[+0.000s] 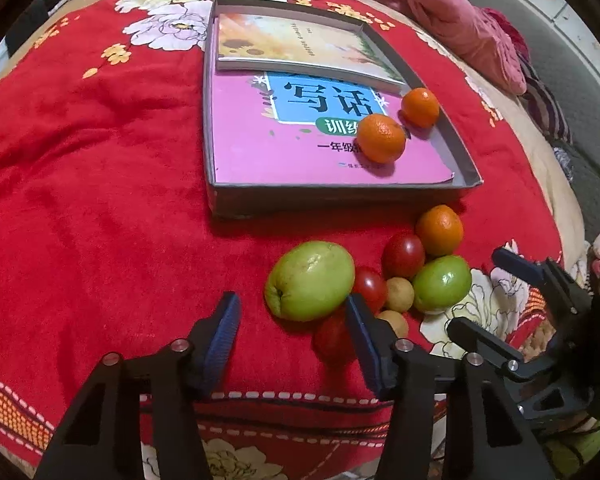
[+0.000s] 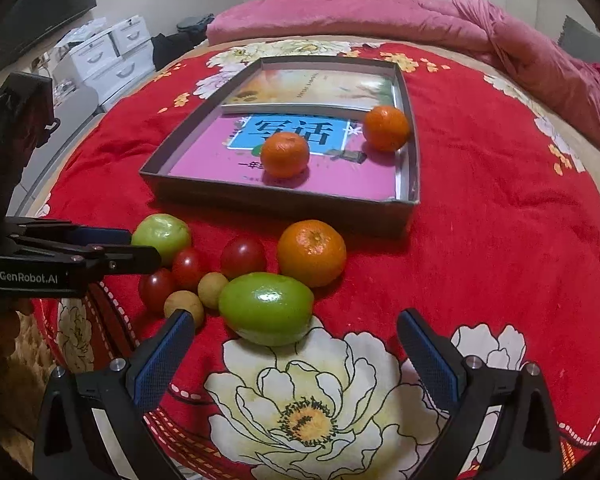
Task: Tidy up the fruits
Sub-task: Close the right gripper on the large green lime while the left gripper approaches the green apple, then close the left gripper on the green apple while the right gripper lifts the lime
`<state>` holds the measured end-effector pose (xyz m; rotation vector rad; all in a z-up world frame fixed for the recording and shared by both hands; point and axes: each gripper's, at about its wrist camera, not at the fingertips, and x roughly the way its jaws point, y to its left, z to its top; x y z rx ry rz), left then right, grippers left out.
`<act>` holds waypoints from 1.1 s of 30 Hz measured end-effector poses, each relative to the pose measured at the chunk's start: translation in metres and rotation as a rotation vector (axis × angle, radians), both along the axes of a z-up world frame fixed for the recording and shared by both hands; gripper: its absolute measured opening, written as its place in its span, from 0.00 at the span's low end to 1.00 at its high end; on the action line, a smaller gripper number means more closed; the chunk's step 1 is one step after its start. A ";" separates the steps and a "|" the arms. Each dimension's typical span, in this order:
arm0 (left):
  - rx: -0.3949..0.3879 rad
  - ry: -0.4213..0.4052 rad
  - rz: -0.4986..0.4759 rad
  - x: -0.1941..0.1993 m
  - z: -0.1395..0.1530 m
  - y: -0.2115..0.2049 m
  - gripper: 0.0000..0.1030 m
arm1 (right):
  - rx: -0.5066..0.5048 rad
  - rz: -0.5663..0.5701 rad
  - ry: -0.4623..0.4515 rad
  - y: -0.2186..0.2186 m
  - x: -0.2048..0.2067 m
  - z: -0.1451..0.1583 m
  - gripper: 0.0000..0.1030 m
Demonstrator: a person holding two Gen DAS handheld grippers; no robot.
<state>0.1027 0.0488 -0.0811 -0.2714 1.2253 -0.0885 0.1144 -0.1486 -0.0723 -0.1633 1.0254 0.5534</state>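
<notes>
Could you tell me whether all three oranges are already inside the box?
No: two oranges sit in the box, while the third lies outside on the blanket.

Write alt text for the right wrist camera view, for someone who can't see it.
On a red floral blanket, an open right gripper hangs above a green fruit beside an orange, small tomatoes and two tan fruits. Behind, a shallow box holds books and two oranges.

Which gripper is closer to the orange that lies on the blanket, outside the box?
The right gripper. It is open and hangs just short of the orange, with one green fruit between them. The left gripper is farther, beyond the tomatoes, beside the other green fruit.
</notes>
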 end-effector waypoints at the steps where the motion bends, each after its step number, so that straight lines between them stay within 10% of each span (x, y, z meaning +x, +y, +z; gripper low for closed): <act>1: -0.006 0.001 -0.001 0.001 -0.001 0.000 0.53 | 0.003 -0.001 0.002 0.000 0.001 -0.001 0.98; 22: -0.058 0.012 -0.067 0.017 -0.010 -0.001 0.44 | -0.003 0.078 0.023 0.024 0.003 -0.020 0.55; 33: -0.115 0.002 -0.063 0.024 -0.011 0.001 0.43 | 0.010 0.083 0.006 0.022 0.004 -0.017 0.54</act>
